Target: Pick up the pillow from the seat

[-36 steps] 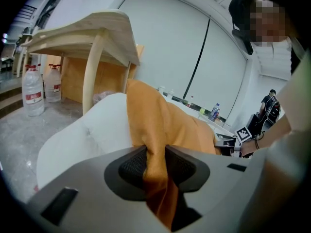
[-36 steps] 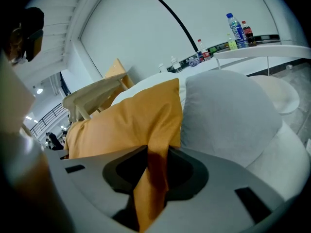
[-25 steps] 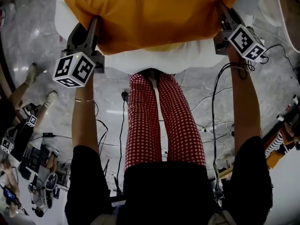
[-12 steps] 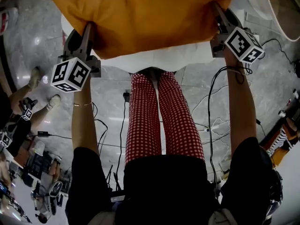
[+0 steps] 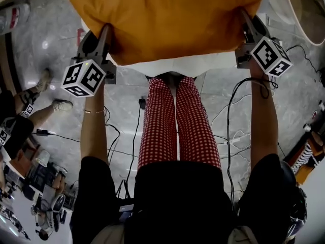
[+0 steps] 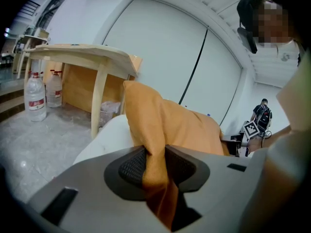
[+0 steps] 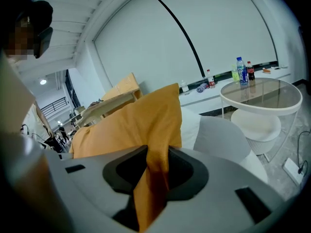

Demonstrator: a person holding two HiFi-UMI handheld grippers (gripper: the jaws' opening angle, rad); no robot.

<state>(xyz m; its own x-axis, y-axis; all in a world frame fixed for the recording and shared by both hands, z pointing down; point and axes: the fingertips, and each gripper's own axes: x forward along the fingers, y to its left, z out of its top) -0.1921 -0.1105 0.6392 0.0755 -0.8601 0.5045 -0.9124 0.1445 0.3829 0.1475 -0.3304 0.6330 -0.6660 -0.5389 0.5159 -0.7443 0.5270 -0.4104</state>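
Holding the orange pillow (image 5: 167, 19) over the white seat (image 5: 177, 65), we had the left gripper (image 5: 105, 33) and the right gripper (image 5: 245, 20) each with jaws clamped on a near corner.

red checked trousers (image 5: 175, 131), black top (image 5: 177, 200)

Pillow (image 5: 167, 19) over the seat (image 5: 177, 65), left tongs (image 5: 105, 32) clamped on its left corner, right tongs (image 5: 246, 19) on its right. Wooden counter (image 6: 82, 55) left of seat, floor bottles (image 6: 36, 98) beneath. Round counter (image 7: 260, 98) right of seat, drinks (image 7: 240, 72) on it.
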